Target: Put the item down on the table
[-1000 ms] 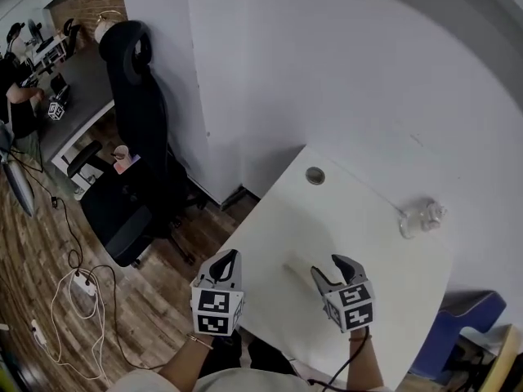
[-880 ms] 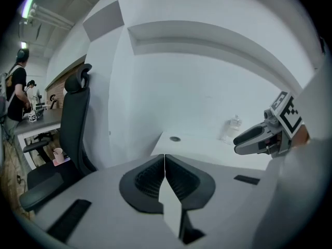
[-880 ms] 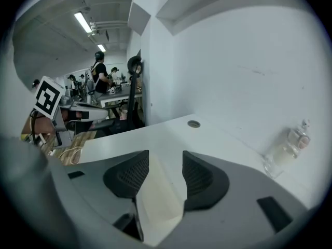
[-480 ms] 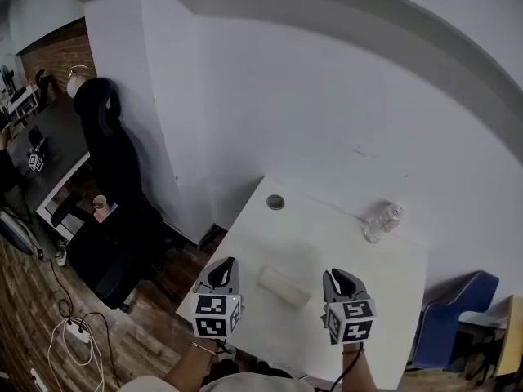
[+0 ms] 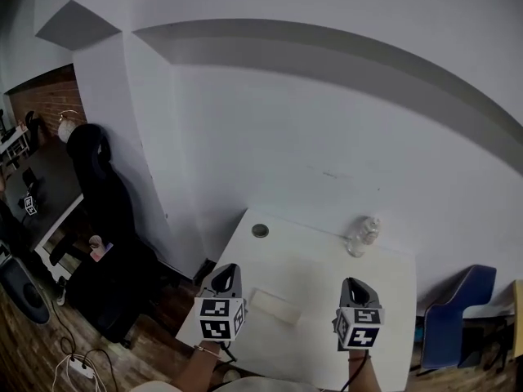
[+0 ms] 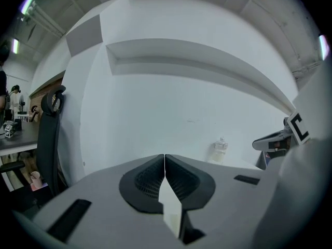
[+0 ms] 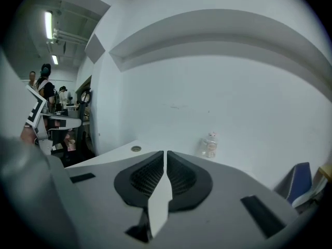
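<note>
Left claw (image 5: 226,272) together, right claw (image 5: 355,285) closing empty, both now withdrawn; item (image 5: 275,307) lies at bench (image 5: 327,256) near edge, seemingly placed.

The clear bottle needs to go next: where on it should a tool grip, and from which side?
Take the bottle around its middle, below the cap, coming in level from the near edge of the table. It seems to stand upright at the back, close to the wall, so the far side is shut off.
</note>
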Demonstrator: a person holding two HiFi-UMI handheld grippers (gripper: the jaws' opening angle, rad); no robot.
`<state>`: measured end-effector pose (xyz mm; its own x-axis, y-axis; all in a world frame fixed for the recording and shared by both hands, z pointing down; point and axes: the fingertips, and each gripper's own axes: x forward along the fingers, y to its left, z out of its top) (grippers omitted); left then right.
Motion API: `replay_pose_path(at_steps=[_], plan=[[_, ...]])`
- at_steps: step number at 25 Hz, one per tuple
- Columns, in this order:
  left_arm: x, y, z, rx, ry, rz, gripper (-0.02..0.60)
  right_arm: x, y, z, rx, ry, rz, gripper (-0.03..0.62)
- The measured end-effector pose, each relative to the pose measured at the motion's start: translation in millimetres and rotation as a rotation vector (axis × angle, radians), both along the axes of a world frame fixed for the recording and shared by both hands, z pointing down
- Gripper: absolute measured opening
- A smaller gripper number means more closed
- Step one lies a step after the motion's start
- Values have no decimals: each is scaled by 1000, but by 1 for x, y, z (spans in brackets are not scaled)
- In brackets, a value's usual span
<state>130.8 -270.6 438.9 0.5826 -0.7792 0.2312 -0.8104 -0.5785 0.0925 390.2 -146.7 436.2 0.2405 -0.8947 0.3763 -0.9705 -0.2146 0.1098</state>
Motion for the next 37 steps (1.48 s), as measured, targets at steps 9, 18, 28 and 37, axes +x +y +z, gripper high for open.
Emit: replay_pose_path(at_steps=[9,18,28,37], plan=[[14,-10,-16,38,-6,46,21,20,17,-4,54,-16,149,40],[15,-16,-9,19,-4,64,21,0,10,-10,23,31,127,32],[12,-20,1,-8,-8,78,21,0,4,-5,16,26,140,32],[10,-20,13,-33,-19,81,21,-1,5,1,7,13,148,32]])
